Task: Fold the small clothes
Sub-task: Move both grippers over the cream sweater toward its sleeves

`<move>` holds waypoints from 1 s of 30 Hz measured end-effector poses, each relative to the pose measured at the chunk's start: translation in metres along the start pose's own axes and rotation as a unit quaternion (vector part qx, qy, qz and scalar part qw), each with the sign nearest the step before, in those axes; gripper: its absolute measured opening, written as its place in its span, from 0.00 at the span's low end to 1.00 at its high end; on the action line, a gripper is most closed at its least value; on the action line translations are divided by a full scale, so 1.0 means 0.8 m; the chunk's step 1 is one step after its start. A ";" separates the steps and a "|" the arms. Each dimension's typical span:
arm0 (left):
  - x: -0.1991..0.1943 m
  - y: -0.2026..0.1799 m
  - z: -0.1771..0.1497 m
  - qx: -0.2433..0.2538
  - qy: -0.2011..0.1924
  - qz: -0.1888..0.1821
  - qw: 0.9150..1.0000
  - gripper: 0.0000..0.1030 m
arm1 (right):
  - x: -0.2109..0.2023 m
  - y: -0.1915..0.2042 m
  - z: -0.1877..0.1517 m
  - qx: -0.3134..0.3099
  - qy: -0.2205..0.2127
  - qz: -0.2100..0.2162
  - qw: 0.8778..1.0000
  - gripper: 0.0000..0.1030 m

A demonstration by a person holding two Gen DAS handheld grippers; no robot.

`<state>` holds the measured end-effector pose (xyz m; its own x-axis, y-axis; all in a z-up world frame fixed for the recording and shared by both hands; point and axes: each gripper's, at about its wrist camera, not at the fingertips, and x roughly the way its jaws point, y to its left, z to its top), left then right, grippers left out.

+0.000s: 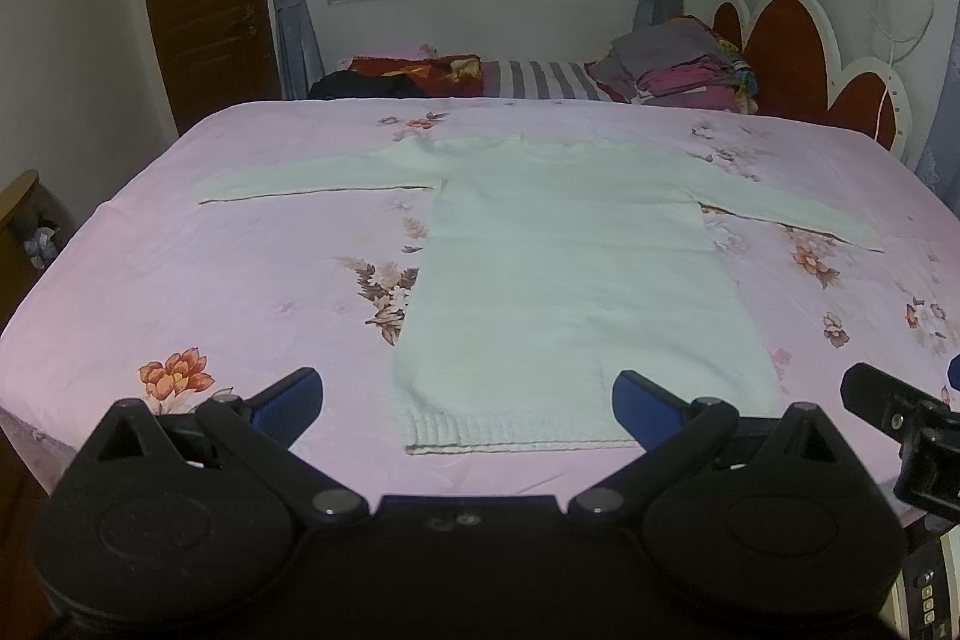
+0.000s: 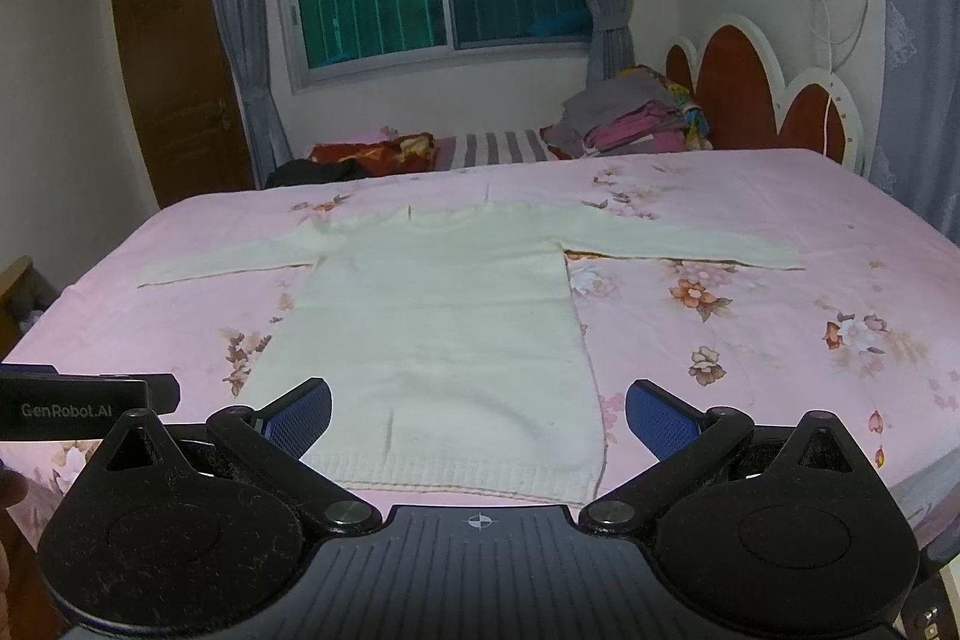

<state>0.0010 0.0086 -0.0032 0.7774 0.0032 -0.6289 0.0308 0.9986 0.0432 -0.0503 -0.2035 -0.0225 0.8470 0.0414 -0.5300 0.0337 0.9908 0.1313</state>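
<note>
The left gripper and the right gripper are both held spread wide, nothing grasped, just short of the ribbed hem of the pale cream knitted long-sleeved sweater. The sweater is laid flat on the pink floral-printed bed sheet, its long axis running straight away from both grippers, sleeves stretched out sideways. The left hem corner is judged nearer the left gripper, the right corner nearer the right gripper.
</note>
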 end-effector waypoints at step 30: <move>0.080 0.017 0.039 -0.004 0.016 -0.014 1.000 1.00 | 0.070 -0.013 0.010 -0.001 0.003 -0.044 0.999 1.00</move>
<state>0.0706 0.0210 -0.0187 0.7555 -0.0237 -0.6547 0.0475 0.9987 0.0187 0.0013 -0.2126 -0.0471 0.8376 -0.0451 -0.5444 0.1068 0.9909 0.0821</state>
